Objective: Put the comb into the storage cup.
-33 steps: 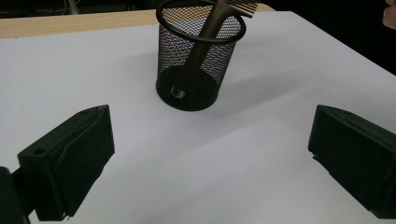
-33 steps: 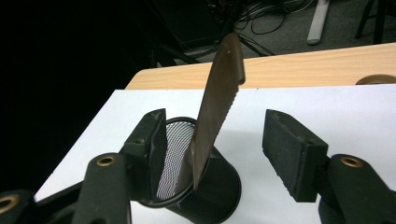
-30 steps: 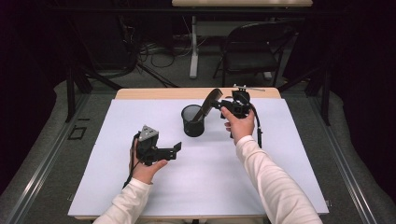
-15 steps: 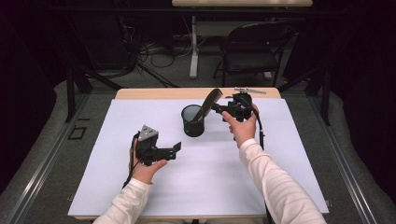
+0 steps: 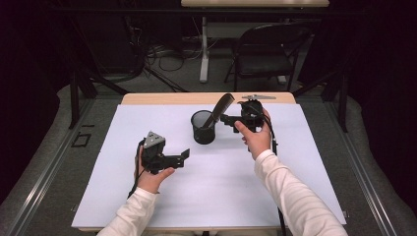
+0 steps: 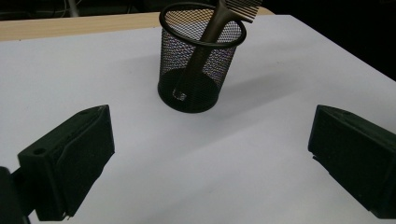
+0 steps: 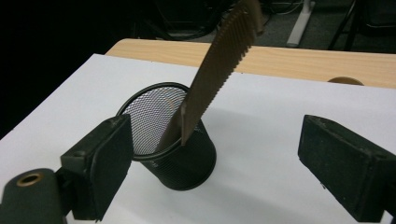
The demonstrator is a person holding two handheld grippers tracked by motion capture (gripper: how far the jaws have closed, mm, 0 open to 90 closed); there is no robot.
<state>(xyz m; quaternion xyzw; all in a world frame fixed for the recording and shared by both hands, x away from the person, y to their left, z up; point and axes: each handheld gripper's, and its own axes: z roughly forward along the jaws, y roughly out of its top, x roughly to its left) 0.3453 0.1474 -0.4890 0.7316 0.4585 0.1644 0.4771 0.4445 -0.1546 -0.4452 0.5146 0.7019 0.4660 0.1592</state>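
A black mesh cup stands upright on the white sheet, with a brown comb leaning in it, teeth end up and to the right. My right gripper hovers just right of the cup, pointing at it. Its jaws have just been opening, with nothing between the pads. In the right gripper view the comb and cup sit ahead of the gripper. My left gripper is held open and empty to the front left of the cup, facing the comb.
A white sheet covers most of the wooden table. A small grey metal piece lies at the table's far edge. A black chair and cables sit on the floor beyond.
The right gripper's jaws have spread apart and come off the comb, which now leans by itself in the cup. The left hand has stayed put.
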